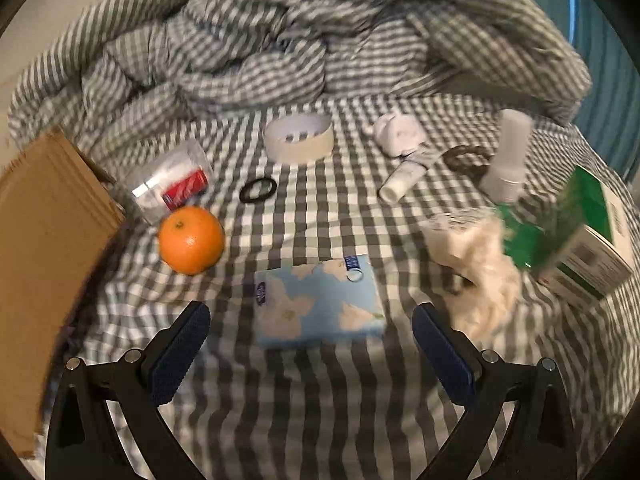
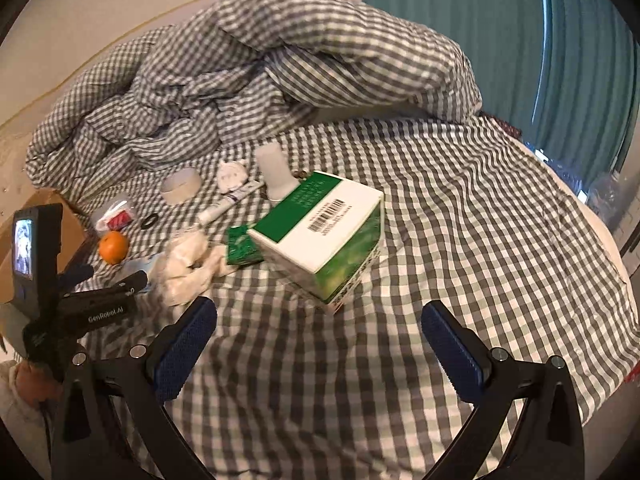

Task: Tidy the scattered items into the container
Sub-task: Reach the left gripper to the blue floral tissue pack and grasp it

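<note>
Things lie loose all over the bed because you have not put any away yet. The cardboard box (image 1: 52,248) waits at the bed's left edge, with the orange (image 1: 191,239) just beside it. Your left gripper (image 1: 311,350) hangs wide apart over the tissue pack (image 1: 320,300). Your right gripper (image 2: 319,346) is wide apart too, aimed at the green carton (image 2: 320,232)

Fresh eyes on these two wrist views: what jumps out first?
The orange on the gingham sheet, beside the cardboard box at the left edge. Next, the green-and-white carton tipped just ahead of the open right gripper. The open left gripper flanks a blue tissue pack.
</note>
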